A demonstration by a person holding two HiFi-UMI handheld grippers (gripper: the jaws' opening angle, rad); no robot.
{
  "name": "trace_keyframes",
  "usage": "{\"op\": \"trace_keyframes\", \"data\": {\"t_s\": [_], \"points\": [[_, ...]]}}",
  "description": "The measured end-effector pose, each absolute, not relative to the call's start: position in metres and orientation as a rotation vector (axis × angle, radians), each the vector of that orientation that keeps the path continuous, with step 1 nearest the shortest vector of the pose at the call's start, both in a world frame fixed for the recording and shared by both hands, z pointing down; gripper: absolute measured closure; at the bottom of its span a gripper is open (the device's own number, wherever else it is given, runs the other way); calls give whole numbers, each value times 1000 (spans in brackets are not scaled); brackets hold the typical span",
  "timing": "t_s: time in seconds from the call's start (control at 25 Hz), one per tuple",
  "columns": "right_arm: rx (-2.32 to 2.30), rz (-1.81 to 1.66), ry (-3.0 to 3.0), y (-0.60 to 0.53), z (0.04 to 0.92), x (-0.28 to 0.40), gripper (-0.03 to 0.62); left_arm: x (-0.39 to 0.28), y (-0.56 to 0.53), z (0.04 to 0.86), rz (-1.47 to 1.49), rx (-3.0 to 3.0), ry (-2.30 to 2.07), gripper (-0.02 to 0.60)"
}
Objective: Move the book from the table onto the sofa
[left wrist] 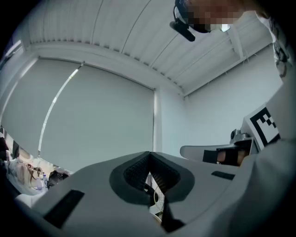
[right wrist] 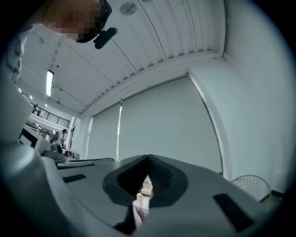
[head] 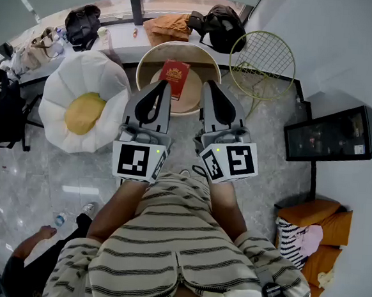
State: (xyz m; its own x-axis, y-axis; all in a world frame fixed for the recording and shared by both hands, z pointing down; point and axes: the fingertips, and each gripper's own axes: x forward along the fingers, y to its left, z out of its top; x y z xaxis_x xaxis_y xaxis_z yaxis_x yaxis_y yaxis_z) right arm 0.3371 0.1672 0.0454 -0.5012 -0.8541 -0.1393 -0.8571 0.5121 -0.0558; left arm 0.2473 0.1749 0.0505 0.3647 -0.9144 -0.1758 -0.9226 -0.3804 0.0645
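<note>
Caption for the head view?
Jaws shut and empty, left gripper and right gripper face the red book on the round table beside a white sofa.

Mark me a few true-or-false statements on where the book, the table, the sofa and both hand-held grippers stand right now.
1. The red rectangular book lies on the round cream table. True.
2. The left hand-held gripper is clamped on the book. False: its jaws are together with nothing between them.
3. The right hand-held gripper has its jaws together and holds nothing. True.
4. In the head view, the white flower-shaped sofa with a yellow centre stands to the right of the table. False: it stands to the table's left.
5. A green wire chair stands to the table's right in the head view. True.
</note>
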Motion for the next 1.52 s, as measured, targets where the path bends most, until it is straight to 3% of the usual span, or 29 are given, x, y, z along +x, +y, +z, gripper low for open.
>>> {"op": "trace_keyframes", "data": {"t_s": [1.16,1.52], "points": [[-1446,-31,2579,174,53,428,580,321,189,59,231,-2464,1882,575],[-1480,-129,2577,149,80,429,580,312,169,85,167,-2472,1938,575]]}}
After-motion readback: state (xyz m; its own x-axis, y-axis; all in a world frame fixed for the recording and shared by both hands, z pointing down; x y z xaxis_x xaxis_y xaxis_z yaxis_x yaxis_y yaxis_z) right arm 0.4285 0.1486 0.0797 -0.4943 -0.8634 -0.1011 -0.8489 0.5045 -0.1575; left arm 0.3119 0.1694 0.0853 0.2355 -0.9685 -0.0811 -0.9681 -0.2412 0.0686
